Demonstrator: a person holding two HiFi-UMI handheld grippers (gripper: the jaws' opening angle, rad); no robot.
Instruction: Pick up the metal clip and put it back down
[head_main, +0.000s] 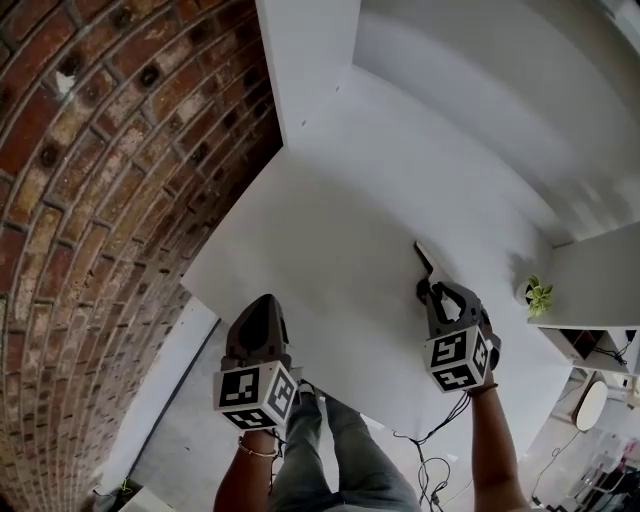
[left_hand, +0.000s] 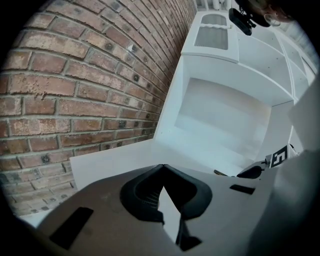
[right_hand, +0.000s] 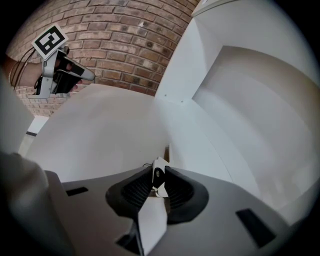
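The metal clip (head_main: 424, 257) is a thin pale piece that sticks out up and to the left over the white table (head_main: 330, 230). My right gripper (head_main: 429, 291) is shut on its near end. In the right gripper view the clip (right_hand: 159, 171) is pinched between the black pads, its far end pointing at the table. I cannot tell whether it touches the table. My left gripper (head_main: 262, 302) hovers at the table's near left edge, shut with nothing in it. In the left gripper view its jaws (left_hand: 161, 168) meet at the tips.
A brick wall (head_main: 90, 200) runs along the left. A white shelf unit (head_main: 480, 90) stands at the back of the table. A small green plant (head_main: 538, 295) sits at the right edge beside a white cabinet (head_main: 595, 275). Cables (head_main: 430, 465) hang below the table.
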